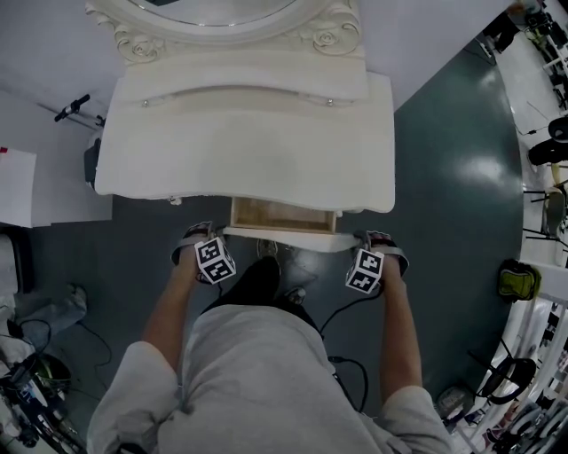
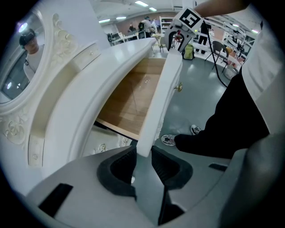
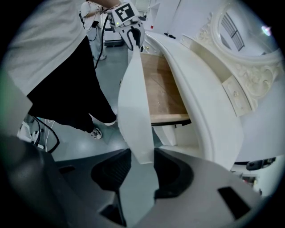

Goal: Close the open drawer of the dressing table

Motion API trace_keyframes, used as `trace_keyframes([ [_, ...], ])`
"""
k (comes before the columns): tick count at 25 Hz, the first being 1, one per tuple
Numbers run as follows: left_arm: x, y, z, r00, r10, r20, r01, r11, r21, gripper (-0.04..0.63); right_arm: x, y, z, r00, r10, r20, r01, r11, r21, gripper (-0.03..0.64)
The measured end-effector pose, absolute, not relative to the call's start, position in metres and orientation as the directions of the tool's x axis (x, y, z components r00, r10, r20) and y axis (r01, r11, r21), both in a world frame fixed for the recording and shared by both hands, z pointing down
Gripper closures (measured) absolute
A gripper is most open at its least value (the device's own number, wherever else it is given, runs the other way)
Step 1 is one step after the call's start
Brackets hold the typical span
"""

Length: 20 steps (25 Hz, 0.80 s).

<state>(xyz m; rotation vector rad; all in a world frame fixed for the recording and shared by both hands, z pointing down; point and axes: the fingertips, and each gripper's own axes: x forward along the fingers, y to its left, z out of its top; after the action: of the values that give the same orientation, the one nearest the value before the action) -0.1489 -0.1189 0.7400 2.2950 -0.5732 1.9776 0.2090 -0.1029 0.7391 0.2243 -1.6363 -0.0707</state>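
The white dressing table point(image 1: 248, 160) has its middle drawer pulled out a short way, so the wooden bottom point(image 1: 282, 215) shows behind the white drawer front point(image 1: 280, 236). My left gripper point(image 1: 202, 234) is at the front's left end, and my right gripper point(image 1: 378, 239) is at its right end. In the left gripper view the drawer front point(image 2: 162, 95) runs away from my left gripper point(image 2: 143, 161), whose pads press on both faces of the panel's end. The right gripper view shows the same front point(image 3: 136, 111) clamped at its end by my right gripper point(image 3: 143, 165). Both grippers point steeply down.
The person's legs and shoes point(image 1: 268, 257) stand just in front of the drawer. An oval mirror point(image 1: 222, 13) rises behind the tabletop. Cables point(image 1: 346, 372) trail on the grey floor. White boards point(image 1: 18, 186) stand at the left, with a bag point(image 1: 519, 282) and racks at the right.
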Motion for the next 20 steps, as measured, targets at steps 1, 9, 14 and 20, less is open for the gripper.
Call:
trace_keyframes([
  [1, -0.1492, -0.1200, 0.7404, 0.109, -0.238, 0.965, -0.314, -0.930, -0.194, 0.489, 0.2089, -0.1037, 0.7394, -0.064, -0.187, 0.980, -0.103, 0.978, 0.180, 0.454],
  [9, -0.1455, -0.1206, 0.7395, 0.106, -0.231, 0.967, -0.317, -0.930, -0.187, 0.489, 0.2129, -0.1059, 0.7377, -0.063, -0.185, 0.981, -0.101, 0.979, 0.178, 0.453],
  [14, -0.1472, -0.1238, 0.7401, 0.108, -0.244, 0.964, -0.323, -0.925, -0.198, 0.488, 0.2116, -0.1080, 0.7381, -0.062, -0.188, 0.980, -0.108, 0.978, 0.181, 0.453],
  [20, -0.1480, -0.1254, 0.7399, 0.123, -0.242, 0.962, -0.324, -0.926, -0.192, 0.488, 0.2103, -0.1083, 0.7423, -0.061, -0.182, 0.981, -0.114, 0.978, 0.174, 0.451],
])
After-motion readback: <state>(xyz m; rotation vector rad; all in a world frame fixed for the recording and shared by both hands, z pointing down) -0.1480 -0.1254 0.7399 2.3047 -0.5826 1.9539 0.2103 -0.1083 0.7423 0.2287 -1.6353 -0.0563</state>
